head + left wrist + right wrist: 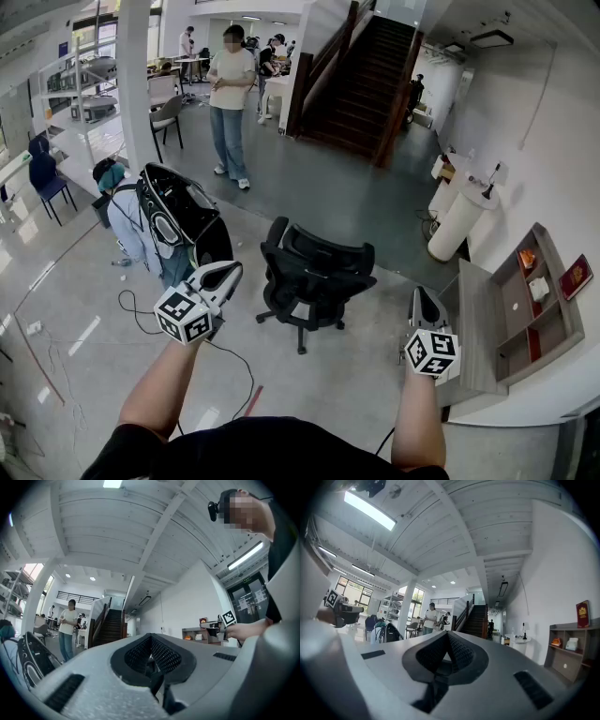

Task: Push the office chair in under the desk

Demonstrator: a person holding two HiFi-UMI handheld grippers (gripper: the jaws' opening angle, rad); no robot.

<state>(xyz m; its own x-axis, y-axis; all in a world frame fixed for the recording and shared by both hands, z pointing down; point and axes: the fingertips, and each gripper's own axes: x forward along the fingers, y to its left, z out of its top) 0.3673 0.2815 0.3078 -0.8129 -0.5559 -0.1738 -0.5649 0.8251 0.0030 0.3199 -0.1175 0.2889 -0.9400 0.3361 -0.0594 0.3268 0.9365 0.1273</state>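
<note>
L gripper (231,270) held fwd at left of head view, marker cube nearest the camera; its own view shows both textured pads pressed together at the ridge, nothing btwn them. R gripper (420,294) held fwd at right, likewise pads closed on each other and empty in its own view. Office chair (315,272), black w/ mesh back and star base, stands on the grey floor (84,347) ahead, btwn the two grippers and apart from both. It sits left of the desk (479,330), w/ a strip of bare floor btwn them; not under the desk top. Desk is against the right wall, wood-grey top, w/ a shelf unit (553,323) on it holding small items and a red booklet (575,277). In the head view the R gripper lies just beside the desk's near left edge. Black bag (184,217) stands left of the chair, beyond the L gripper. Thin cable (246,367) runs over the floor below the L gripper. Person (230,98) stands farther back near the staircase (361,75).
</note>
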